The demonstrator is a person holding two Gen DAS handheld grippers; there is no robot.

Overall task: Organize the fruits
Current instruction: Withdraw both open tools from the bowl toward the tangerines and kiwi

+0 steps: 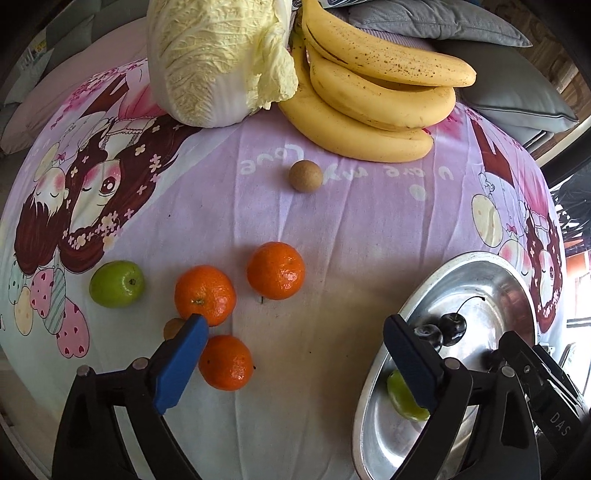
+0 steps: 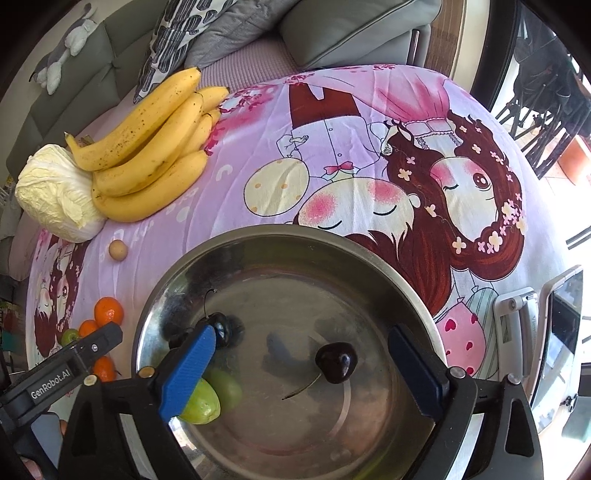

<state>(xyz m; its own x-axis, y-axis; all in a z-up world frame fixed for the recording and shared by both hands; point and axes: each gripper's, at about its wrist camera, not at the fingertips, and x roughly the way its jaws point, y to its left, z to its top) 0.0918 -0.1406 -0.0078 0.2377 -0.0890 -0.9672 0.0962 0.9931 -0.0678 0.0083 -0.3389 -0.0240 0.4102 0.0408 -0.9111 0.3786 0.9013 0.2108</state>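
Observation:
My left gripper (image 1: 295, 325) stands open over bare cloth, with nothing between its blue pads (image 1: 181, 365). Three tangerines (image 1: 276, 270) lie around its left finger, and a green fruit (image 1: 117, 283) sits further left. A small brown round fruit (image 1: 306, 176) lies mid-table, and a second one (image 1: 173, 328) peeks out behind the left finger. My right gripper (image 2: 303, 334) is open above the steel bowl (image 2: 295, 232). A dark cherry (image 2: 336, 362) lies loose on the bowl floor between its fingers. Another cherry (image 2: 221, 328) and a green fruit (image 2: 201, 402) sit by the left finger.
A bunch of bananas (image 1: 373, 99) and a napa cabbage (image 1: 218, 59) lie at the table's far side, with sofa cushions (image 2: 351, 33) behind. A screen on a stand (image 2: 561, 325) is right of the bowl. A pink cartoon cloth (image 2: 332, 147) covers the table.

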